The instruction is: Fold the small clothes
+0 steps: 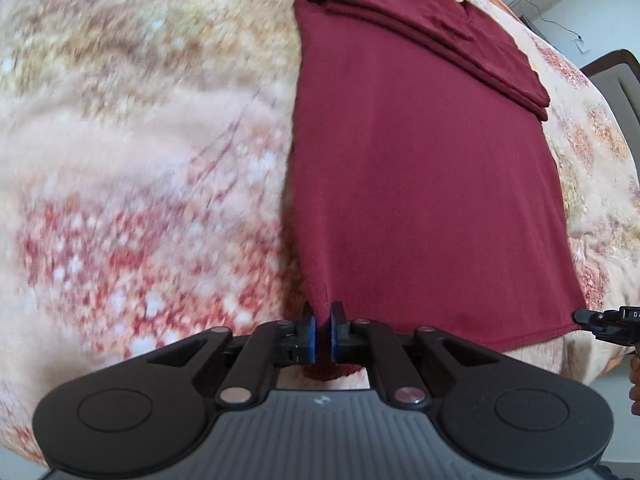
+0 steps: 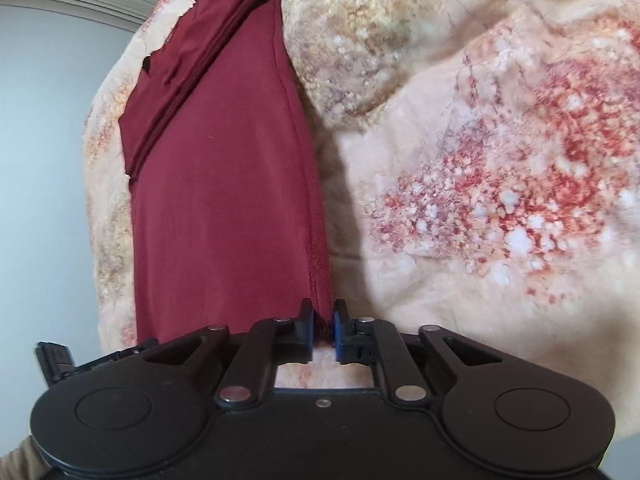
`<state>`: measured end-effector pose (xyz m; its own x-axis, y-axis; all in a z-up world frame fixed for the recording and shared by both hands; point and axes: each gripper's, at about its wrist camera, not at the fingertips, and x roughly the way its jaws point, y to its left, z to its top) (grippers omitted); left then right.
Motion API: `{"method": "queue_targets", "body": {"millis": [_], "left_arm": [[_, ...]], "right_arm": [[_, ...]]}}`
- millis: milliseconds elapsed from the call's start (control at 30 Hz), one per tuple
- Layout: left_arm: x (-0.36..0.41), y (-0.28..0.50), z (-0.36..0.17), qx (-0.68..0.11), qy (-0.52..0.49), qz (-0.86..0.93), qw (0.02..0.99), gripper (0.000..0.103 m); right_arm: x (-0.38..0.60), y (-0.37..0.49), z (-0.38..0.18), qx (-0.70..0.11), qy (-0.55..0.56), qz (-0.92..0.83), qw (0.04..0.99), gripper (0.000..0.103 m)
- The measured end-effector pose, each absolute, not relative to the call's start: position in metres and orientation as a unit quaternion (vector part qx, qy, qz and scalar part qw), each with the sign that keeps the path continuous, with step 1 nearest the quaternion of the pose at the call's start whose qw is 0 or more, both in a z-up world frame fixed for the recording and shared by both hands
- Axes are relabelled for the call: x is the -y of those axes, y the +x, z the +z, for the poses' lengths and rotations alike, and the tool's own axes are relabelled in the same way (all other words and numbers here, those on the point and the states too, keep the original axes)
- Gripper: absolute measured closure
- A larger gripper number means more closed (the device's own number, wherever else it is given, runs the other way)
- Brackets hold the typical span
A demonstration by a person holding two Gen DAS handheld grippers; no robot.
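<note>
A dark red garment (image 1: pixel 420 184) lies stretched out on a fluffy floral blanket (image 1: pixel 140 160), with a sleeve folded across its far end. My left gripper (image 1: pixel 323 320) is shut on the garment's near left hem corner. My right gripper (image 2: pixel 323 320) is shut on the other near hem corner of the garment (image 2: pixel 224 200). The right gripper's tip also shows at the right edge of the left wrist view (image 1: pixel 584 316). The left gripper shows at the lower left of the right wrist view (image 2: pixel 54 354).
The blanket (image 2: pixel 480 160) covers a bed and is rumpled on the right in the right wrist view. A wall with a cable (image 1: pixel 560 20) and a chair back (image 1: pixel 616 76) stand beyond the bed's far right.
</note>
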<state>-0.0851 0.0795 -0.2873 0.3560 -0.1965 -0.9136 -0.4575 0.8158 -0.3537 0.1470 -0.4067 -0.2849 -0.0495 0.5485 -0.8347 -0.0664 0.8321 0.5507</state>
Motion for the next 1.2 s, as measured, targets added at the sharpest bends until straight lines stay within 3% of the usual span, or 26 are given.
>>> {"method": "queue_targets", "body": {"millis": [67, 133, 633, 800, 933, 1000, 1200], "left_arm": [[-0.081, -0.083, -0.283, -0.56, -0.285, 0.083, 0.773, 0.055], [-0.084, -0.083, -0.282, -0.561, -0.287, 0.085, 0.772, 0.047], [-0.101, -0.08, -0.294, -0.574, -0.303, 0.083, 0.757, 0.047], [-0.079, -0.067, -0.267, -0.567, -0.163, 0.043, 0.806, 0.043], [-0.026, -0.071, -0.25, -0.542, 0.044, -0.049, 0.837, 0.034], [0.004, -0.08, -0.253, -0.527, 0.137, -0.093, 0.834, 0.033], [0.053, -0.099, -0.277, -0.509, 0.242, -0.153, 0.812, 0.035]], "right_arm": [[0.403, 0.148, -0.279, -0.678, 0.162, 0.236, 0.677, 0.074], [0.406, 0.151, -0.272, -0.67, 0.164, 0.247, 0.681, 0.052], [0.417, 0.163, -0.292, -0.686, 0.182, 0.232, 0.665, 0.052], [0.388, 0.166, -0.262, -0.651, 0.036, 0.282, 0.704, 0.049], [0.346, 0.139, -0.226, -0.557, -0.173, 0.4, 0.707, 0.038], [0.328, 0.118, -0.221, -0.504, -0.259, 0.449, 0.691, 0.037], [0.298, 0.075, -0.225, -0.415, -0.362, 0.513, 0.658, 0.038]]}}
